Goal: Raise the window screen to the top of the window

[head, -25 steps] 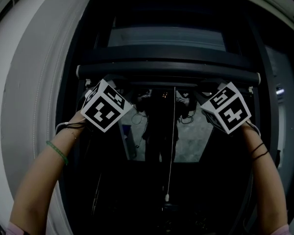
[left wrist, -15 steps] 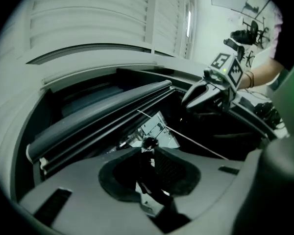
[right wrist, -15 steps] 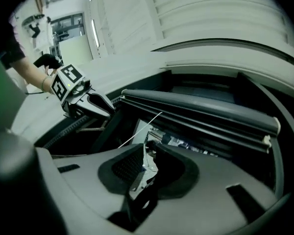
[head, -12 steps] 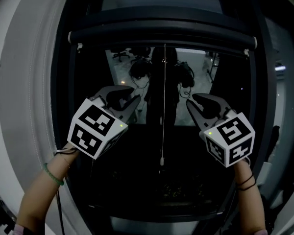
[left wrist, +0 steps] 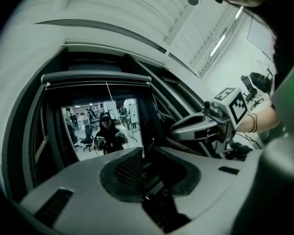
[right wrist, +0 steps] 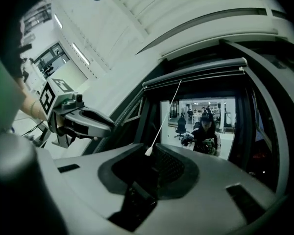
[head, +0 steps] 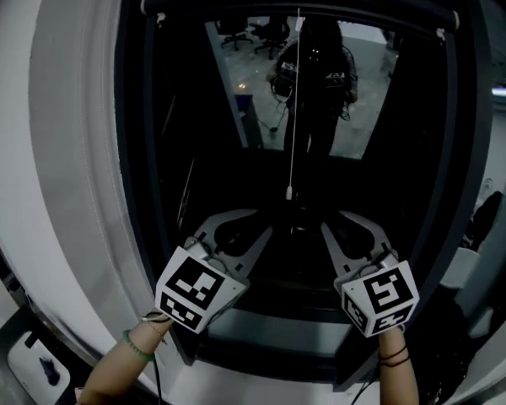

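The window screen [head: 299, 5] sits rolled up at the very top of the window frame [head: 133, 142], its bottom bar spanning the opening from side to side. From the bar's middle a thin pull cord [head: 293, 99] hangs straight down, ending in a small pale toggle [head: 288, 194]. Both claws are far below the screen, low near the sill [head: 261, 326] and well apart from the bar. The left gripper [head: 236, 226] points up at the glass [head: 194, 125] to the left of the cord, and its jaws are pressed together with nothing between them. The right gripper [head: 346, 224] points up on the cord's right, its jaws likewise closed on nothing. The toggle hangs between the two grippers and a little above their tips, touching neither in the head view. In the right gripper view it shows just over the jaws' upper edge. The dark glass mirrors a lit room and a standing person
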Tool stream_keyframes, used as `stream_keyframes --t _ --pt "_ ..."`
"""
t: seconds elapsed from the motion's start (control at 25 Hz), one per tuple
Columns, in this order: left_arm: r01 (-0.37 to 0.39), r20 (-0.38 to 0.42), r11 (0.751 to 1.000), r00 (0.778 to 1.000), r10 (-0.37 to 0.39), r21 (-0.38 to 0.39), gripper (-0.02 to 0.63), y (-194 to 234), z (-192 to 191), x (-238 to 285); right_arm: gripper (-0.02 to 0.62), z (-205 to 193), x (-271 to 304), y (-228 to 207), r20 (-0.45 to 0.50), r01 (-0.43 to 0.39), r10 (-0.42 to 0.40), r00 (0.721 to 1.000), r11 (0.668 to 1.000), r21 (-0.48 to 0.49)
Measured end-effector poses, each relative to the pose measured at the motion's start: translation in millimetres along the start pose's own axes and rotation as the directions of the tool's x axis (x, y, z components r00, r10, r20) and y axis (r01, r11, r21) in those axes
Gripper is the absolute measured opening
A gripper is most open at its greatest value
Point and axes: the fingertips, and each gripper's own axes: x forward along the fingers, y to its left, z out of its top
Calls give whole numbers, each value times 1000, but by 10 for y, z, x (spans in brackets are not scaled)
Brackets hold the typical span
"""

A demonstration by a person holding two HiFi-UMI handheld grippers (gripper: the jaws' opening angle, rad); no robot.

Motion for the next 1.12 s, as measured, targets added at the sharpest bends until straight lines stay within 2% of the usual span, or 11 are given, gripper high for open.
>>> stream_keyframes --t 0.16,0.32,0.48,0.64,0.84,0.92,1.04,1.12 --pt "-13 -37 997 999 10 -73 69 -437 -375 -349 64 -394 -284 435 -39 -12 14 999 999 49" --pt "28 -120 988 992 -46 -149 69 -986 -731 -823 64 -682 -613 928 -84 -17 31 996 986 164" --pt "50 -181 980 980 -86 -192 69 -1387 -1040 -1351 64 -854 -923 1374 -120 19 15 993 962 272" --pt "36 -210 955 972 -102 -296 69 -1580 -1272 -2001 64 -890 -1290 1960 -175 70 -6 984 929 362" --pt "42 -213 899 966 -148 -436 69 -1866 -1330 -3029 64 -872 -1931 2968 -282 170 -39 959 873 457" --pt "55 -217 898 962 -165 -438 69 -1887 -1350 -3450 64 -800 -2054 3409 -306 185 -30 952 852 490" --pt "61 -226 908 959 -168 -414 69 -1892 -1448 -3936 64 -640 -2195 3904 -332 200 -27 943 843 500" --pt "62 -216 884 960 -180 -463 69 -1959 -1444 -4170 64 -514 -2315 4141 -341 209 -27 940 834 510"
